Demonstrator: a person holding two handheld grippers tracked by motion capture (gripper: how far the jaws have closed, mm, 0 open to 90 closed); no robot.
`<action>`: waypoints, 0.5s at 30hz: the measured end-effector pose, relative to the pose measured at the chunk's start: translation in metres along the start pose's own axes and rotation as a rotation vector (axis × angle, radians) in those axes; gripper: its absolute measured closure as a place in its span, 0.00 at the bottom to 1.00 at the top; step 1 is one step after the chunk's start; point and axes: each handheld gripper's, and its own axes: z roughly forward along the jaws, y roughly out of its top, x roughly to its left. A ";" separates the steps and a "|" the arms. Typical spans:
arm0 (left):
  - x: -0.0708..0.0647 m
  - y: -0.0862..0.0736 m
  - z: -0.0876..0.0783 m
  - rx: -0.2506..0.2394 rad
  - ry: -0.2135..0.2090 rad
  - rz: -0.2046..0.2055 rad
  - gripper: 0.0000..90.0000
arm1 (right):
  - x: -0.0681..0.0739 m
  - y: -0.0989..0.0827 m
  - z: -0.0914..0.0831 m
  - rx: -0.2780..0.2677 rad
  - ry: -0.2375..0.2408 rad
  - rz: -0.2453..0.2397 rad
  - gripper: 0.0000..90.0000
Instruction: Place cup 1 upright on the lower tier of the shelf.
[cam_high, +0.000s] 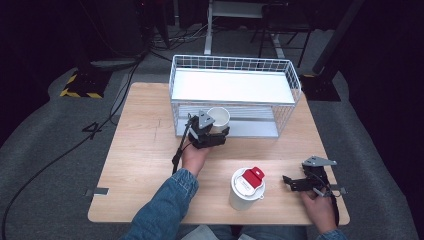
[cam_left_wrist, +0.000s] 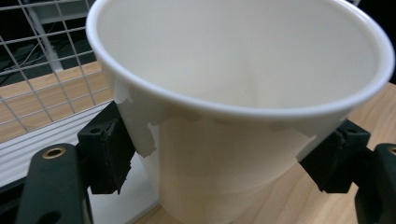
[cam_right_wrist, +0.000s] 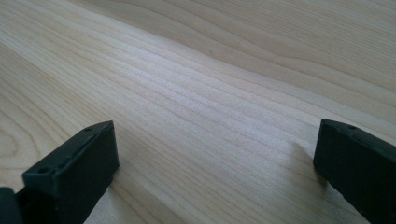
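High view
- Left gripper (cam_high: 216, 131): held at the front of the wire basket (cam_high: 295, 82), jaws clamped on a white paper cup (cam_high: 218, 117).
- White paper cup: upright, open mouth up, at the basket's lower shelf opening, just left of its middle.
- Wire basket: white, two-tier, at the far side of the wooden table (cam_high: 140, 150); the upper shelf carries a white panel.
- Right gripper (cam_high: 291, 182): resting low at the table's near right, jaws spread with nothing between them, well apart from the basket.
- Lidded cup (cam_high: 246, 188): white, with a red flap on its lid, standing on the table near the front edge, between the two hands.
- Sleeve (cam_high: 167, 207): blue denim, on the left forearm.

Left gripper view
- Left gripper (cam_left_wrist: 219, 158): both pads (cam_left_wrist: 109, 154) press the sides of the white paper cup (cam_left_wrist: 233, 93), below its rolled rim.
- Cup interior: white; the base is out of sight.
- Wire basket (cam_left_wrist: 42, 79) mesh behind at left; table (cam_left_wrist: 378, 112) wood at right.

Right gripper view
- Right gripper (cam_right_wrist: 215, 163): jaws wide apart, bare table (cam_right_wrist: 210, 84) wood between them; whether they touch the surface cannot be told.
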 end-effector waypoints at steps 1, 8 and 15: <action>0.001 0.000 0.002 0.004 0.008 0.002 0.24 | 0.000 0.000 0.000 0.000 0.000 0.000 0.00; 0.006 0.000 0.014 0.016 0.036 -0.005 0.24 | 0.000 0.000 0.000 0.000 0.000 0.000 0.00; 0.009 -0.001 0.024 0.024 0.046 0.001 0.24 | 0.000 0.000 0.000 0.000 0.000 0.000 0.00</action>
